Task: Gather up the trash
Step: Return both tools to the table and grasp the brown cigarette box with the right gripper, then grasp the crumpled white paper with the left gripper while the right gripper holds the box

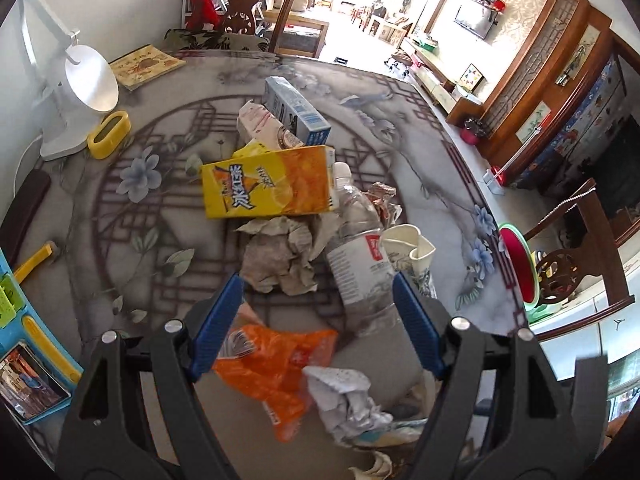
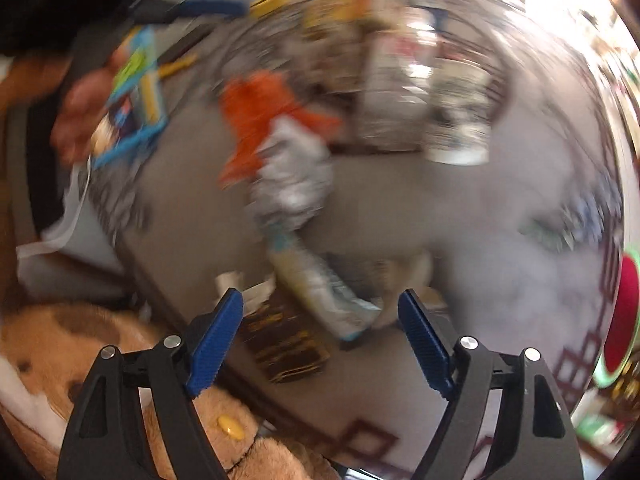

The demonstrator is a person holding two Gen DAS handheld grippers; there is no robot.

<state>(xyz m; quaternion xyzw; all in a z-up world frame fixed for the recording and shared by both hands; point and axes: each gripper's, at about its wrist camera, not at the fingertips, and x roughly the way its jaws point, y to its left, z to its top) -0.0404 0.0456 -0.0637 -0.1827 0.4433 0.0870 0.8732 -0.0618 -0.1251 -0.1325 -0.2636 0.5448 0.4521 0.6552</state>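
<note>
Orange wrapper (image 1: 276, 364) between open left tongs (image 1: 318, 292), bottle (image 1: 360, 256) beside

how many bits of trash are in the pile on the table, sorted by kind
Going by the left wrist view:
Cartons and boxes: 2, yellow carton, blue box
Plastic bottle: 1
Paper cups: 2, one behind the yellow carton, one by the bottle
Crumpled paper: 3, brown, white, small wad
Orange wrapper: 1
Total: 9
</note>
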